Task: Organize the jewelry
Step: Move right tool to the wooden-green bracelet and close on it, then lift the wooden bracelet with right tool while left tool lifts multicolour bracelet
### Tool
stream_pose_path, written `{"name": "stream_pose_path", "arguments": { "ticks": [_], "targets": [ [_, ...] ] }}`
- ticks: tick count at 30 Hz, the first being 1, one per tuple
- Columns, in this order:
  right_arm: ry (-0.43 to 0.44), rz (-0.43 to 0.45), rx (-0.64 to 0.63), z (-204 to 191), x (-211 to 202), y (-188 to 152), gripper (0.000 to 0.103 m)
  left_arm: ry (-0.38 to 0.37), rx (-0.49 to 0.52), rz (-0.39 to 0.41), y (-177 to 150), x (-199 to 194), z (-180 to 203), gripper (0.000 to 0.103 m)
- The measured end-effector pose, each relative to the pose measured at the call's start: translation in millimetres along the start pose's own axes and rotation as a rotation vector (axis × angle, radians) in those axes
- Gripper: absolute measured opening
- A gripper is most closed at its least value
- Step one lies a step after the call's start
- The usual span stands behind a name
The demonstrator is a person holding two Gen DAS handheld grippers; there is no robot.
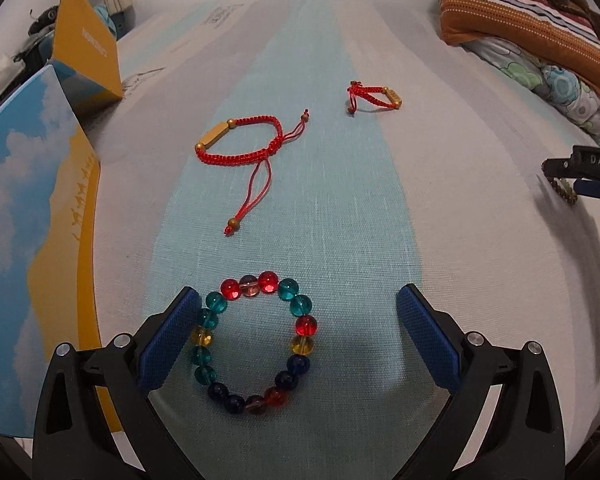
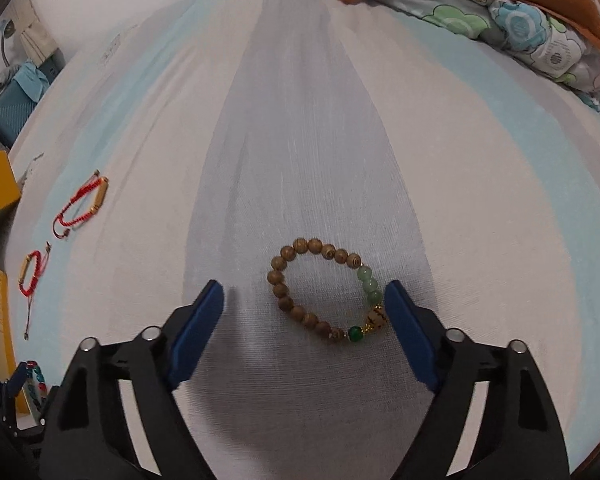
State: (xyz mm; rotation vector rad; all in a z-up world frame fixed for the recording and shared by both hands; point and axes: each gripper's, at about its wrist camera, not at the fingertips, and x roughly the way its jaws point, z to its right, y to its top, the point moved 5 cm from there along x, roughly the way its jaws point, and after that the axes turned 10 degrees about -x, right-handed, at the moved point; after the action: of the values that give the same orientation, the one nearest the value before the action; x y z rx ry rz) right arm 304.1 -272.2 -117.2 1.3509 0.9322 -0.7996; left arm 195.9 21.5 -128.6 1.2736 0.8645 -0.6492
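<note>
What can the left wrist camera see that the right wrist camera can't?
Only the left wrist view shows the whole colorful glass bead bracelet between the open left hand-held gripper fingers, and the sky-picture box.

Only the right wrist view shows the whole wooden bead bracelet between the open right hand-held gripper fingers.

Both show the two red cord bracelets, the yellow box and the striped bedsheet.

White raised letters "DAS" stand on the black body of the right gripper (image 1: 556, 176), seen at the right edge of the left wrist view. The upright yellow box (image 1: 86, 46) near the left edge of the bed carries a line of pale print too small to read, and in the right wrist view its cut-off white letters are likewise illegible.
</note>
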Motion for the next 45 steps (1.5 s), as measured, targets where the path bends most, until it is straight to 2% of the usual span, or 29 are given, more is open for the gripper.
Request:
{"name": "stream_pose_path", "arguments": {
  "ticks": [4, 7, 8, 9, 10, 12, 15, 21, 32, 45],
  "targets": [
    [-0.006, -0.007, 0.008, 2, 4, 0, 0.069, -0.008, -0.012, -0.009, -1, -2, -2, 0.083],
    [-0.023, -0.014, 0.011, 3, 7, 0, 0.061, -0.015, -0.021, -0.019, -1, -3, -6, 0.067],
    [-0.025, -0.017, 0.008, 3, 8, -1, 0.054, -0.017, -0.02, -0.026, -2, -2, -7, 0.057],
    [-0.026, -0.019, 0.006, 3, 9, -1, 0.051, -0.02, -0.021, -0.035, -1, -2, -8, 0.049],
    [-0.026, -0.019, 0.005, 2, 9, -1, 0.049, -0.022, -0.025, -0.042, -1, -2, -9, 0.045],
    [-0.025, -0.016, 0.001, 0, 9, -2, 0.038, -0.034, -0.034, -0.054, -2, -3, -11, 0.027],
    [-0.023, -0.016, 0.006, 0, 8, -3, 0.026, -0.038, -0.043, -0.06, -2, -4, -13, 0.009],
    [-0.017, 0.0, 0.045, 5, 6, -3, 0.007, -0.065, -0.044, -0.057, -3, -9, -13, 0.009],
    [-0.022, 0.07, 0.053, -3, -20, 3, 0.007, -0.114, -0.027, -0.043, -3, -27, -3, 0.009],
    [0.009, 0.116, 0.033, -26, -55, 7, 0.007, -0.1, -0.012, -0.002, 13, -56, 3, 0.009]
  ]
}}
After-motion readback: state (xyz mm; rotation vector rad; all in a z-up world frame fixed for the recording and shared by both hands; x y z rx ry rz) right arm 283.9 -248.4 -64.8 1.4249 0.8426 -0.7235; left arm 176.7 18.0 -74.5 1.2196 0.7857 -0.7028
